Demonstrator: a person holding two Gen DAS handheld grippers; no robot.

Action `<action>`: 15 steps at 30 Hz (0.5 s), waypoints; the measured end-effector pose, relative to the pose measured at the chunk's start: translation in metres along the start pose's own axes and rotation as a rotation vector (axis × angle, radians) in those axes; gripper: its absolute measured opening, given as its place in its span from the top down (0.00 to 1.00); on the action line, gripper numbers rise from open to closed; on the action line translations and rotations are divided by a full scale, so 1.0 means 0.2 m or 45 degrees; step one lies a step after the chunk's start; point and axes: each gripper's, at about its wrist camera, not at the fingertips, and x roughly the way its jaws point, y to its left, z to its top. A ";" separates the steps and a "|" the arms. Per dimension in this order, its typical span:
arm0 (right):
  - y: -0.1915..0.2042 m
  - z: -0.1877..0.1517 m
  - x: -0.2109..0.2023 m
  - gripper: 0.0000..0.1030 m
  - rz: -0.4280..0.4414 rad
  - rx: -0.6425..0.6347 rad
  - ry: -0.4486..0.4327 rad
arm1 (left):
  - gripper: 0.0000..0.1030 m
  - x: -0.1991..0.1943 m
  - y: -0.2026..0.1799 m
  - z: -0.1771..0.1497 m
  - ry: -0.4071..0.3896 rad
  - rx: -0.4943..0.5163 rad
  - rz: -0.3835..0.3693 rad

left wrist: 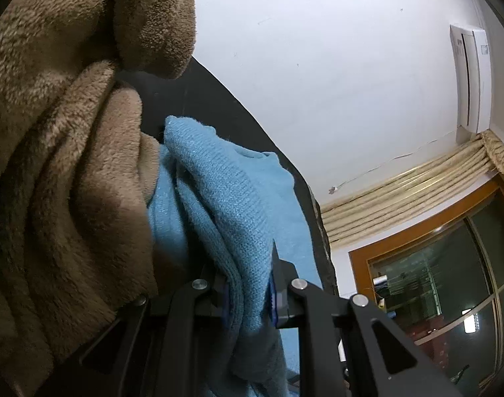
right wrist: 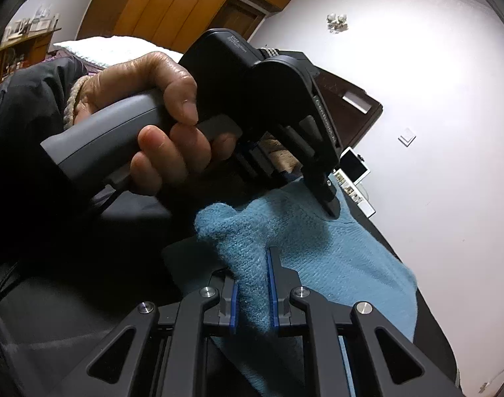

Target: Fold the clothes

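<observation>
Both grippers pinch the blue knitted sweater (right wrist: 318, 264) over a dark table (right wrist: 430, 317): the right gripper (right wrist: 253, 297) clamps a bunched fold, the left gripper (left wrist: 248, 297) another beside brown fleece (left wrist: 60, 165). Small print on the left gripper's casing, at 12 o'clock, is unreadable. White walls (right wrist: 434, 99), wooden wardrobe (right wrist: 172, 3) at 11.

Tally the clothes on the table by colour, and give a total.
Blue: 1, the blue knitted garment
Brown: 1, the brown fleece garment
Total: 2
</observation>
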 end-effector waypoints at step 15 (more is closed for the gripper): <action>-0.02 0.00 0.22 0.85 0.147 0.064 0.097 | 0.79 0.00 -0.06 -0.05 -0.064 0.176 0.300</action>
